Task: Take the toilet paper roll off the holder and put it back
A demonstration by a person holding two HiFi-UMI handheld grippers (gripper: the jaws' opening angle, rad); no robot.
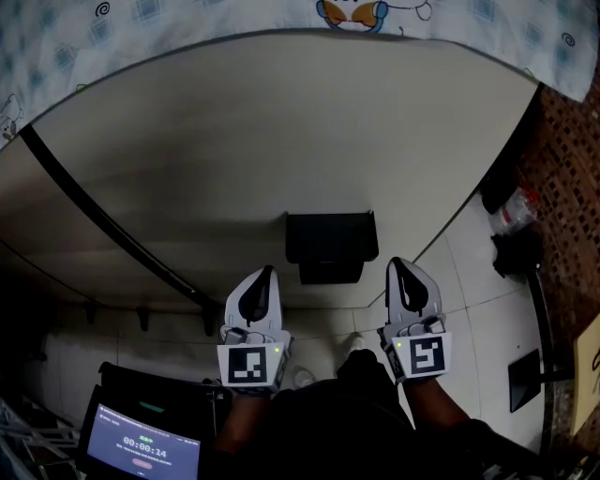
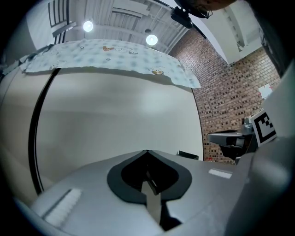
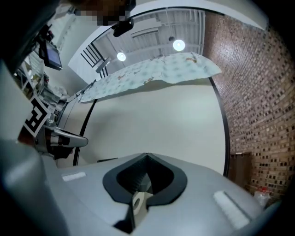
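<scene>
While the head view looked steeply down, a broad beige partition panel (image 1: pixel 281 141) filled most of it. A slanting black strip (image 1: pixel 103 225) crossed the panel on the left, and a pale patterned cloth (image 1: pixel 187 19) hung over its upper edge. A brick wall (image 1: pixel 567 159) stood to the right, with white floor tiles (image 1: pixel 469 272) beside it. At the lower left a lit screen (image 1: pixel 141 452) showed a timer.

The black toilet paper holder (image 1: pixel 330 239) was fixed low on the middle of the panel. It was too dark there to make out the toilet paper roll on it.

Just below the holder, the left gripper (image 1: pixel 266 274) and the right gripper (image 1: pixel 397 264) were held side by side and apart from each other. Their tips pointed toward the panel, one to each side of the holder, and neither touched it. In the left gripper view the jaws were pressed together at the tip with nothing between them. The right gripper view showed that gripper's jaws closed the same way, also empty, and facing bare panel.
</scene>
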